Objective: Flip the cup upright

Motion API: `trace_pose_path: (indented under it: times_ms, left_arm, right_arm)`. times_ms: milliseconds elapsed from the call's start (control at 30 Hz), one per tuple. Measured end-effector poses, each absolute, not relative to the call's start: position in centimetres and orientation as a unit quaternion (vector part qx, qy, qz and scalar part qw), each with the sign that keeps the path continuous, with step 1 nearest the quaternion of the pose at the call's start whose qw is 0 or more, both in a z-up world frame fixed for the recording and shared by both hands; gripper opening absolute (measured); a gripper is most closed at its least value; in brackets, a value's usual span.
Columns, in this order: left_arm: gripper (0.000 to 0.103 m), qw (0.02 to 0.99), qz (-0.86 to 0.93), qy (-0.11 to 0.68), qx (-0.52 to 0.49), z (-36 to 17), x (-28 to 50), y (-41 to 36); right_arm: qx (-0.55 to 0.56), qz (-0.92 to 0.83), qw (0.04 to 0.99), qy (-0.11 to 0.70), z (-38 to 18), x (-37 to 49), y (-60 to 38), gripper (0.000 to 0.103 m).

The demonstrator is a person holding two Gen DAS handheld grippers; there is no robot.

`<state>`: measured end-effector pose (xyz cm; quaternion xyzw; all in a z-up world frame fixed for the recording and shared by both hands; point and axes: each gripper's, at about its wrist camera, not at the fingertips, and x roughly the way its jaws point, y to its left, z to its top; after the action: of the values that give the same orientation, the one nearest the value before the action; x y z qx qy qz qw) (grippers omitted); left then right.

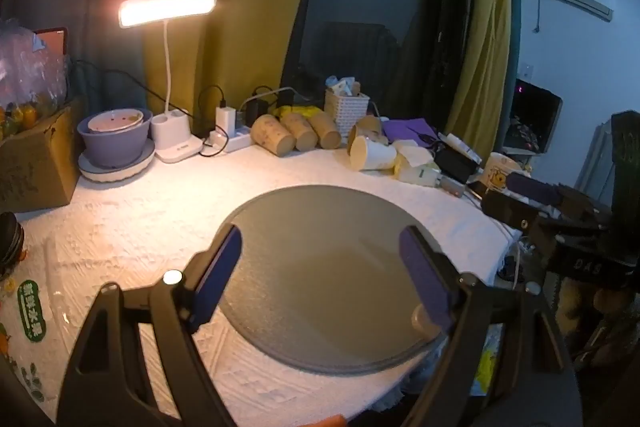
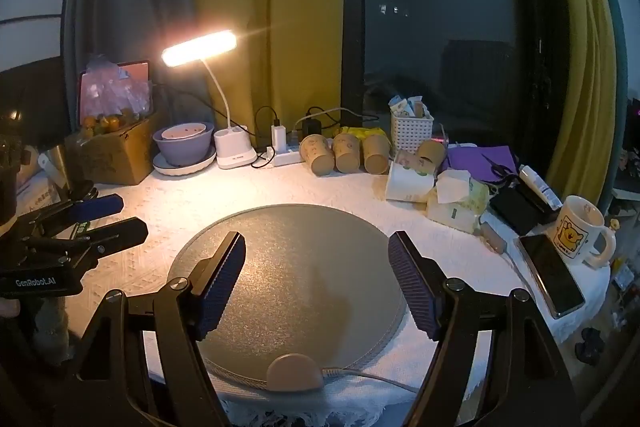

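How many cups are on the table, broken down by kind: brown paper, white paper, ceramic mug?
Brown paper cups: 4, three lying in a row and one behind the white cup
White paper cup: 1, on its side
Mug: 1, upright
Total: 6

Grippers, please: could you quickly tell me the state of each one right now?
Left gripper: jaws open, holding nothing, above the round mat.
Right gripper: jaws open, holding nothing, above the same mat.
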<state>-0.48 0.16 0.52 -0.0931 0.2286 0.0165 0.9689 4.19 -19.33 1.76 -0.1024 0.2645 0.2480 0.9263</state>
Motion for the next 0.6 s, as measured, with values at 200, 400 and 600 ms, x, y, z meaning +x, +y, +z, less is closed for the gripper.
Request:
trace_pose_path:
  times_ms: [200, 400, 600]
  left_arm:
    - [0.082, 0.969, 0.015, 0.231, -0.091, 0.56, -0.44, -0.15]
    - [0.082, 0.969, 0.016, 0.231, -0.092, 0.61, -0.41, -0.02]
    - [0.082, 0.969, 0.015, 0.230, -0.092, 0.57, -0.34, 0.09]
  right_arm:
    - [-0.103, 0.249, 0.926, 0.264, 1.79, 4.25, -19.21, 0.077]
    - [-0.104, 0.250, 0.926, 0.263, 1.77, 4.15, -19.20, 0.077]
    - [-0.104, 0.250, 0.926, 0.263, 1.76, 4.17, -19.18, 0.077]
